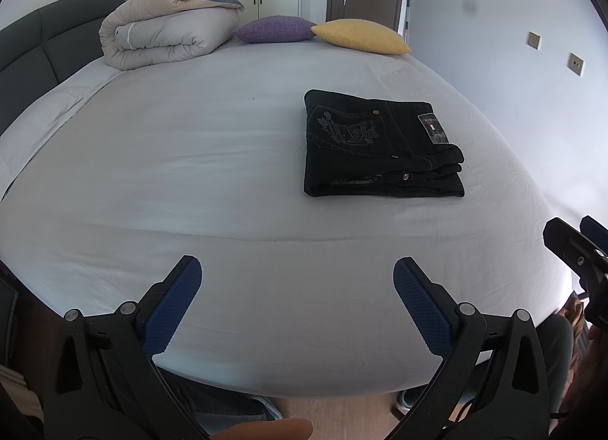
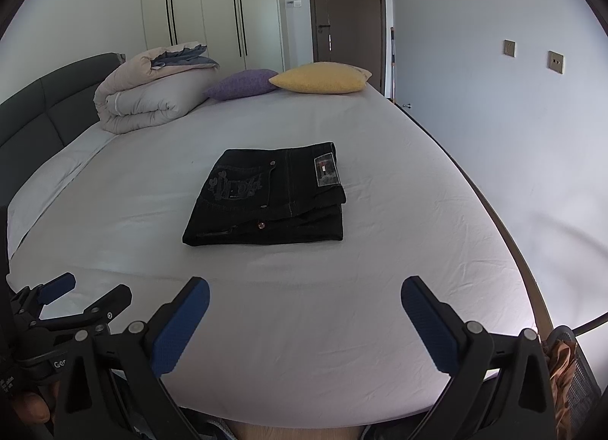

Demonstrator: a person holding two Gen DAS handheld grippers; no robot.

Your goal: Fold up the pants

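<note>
I hold both grippers above the near edge of the bed (image 1: 190, 159), and neither one touches anything. My left gripper (image 1: 297, 269) has its blue-padded fingers (image 1: 173, 307) spread wide with only white sheet between them. My right gripper (image 2: 305, 288) is the same — jaws wide apart, nothing held. In the left wrist view my right gripper shows at the far right edge; in the right wrist view my left gripper (image 2: 85, 290) shows at the lower left, also spread.

The pants (image 2: 269, 195) are black jeans, already folded into a compact, thick rectangle lying flat on the sheet, well apart from both grippers. The layered fold edges face me, with a small copper button on the front edge. On top I see a back pocket with embroidered stitching and a leather-look waistband patch (image 2: 326, 171) toward the right side. From the left wrist view the pants (image 1: 380, 143) sit right of centre; from the right wrist view they sit about centre, a little left.

At the far end of the bed lie a rolled beige quilt (image 1: 159, 29), a purple cushion (image 1: 275, 29) and a yellow cushion (image 1: 361, 35) — the two cushions touch. A dark padded headboard (image 1: 45, 45) runs along the left. Behind stand pale wardrobe doors (image 2: 220, 3) and a brown door (image 2: 347, 3).
</note>
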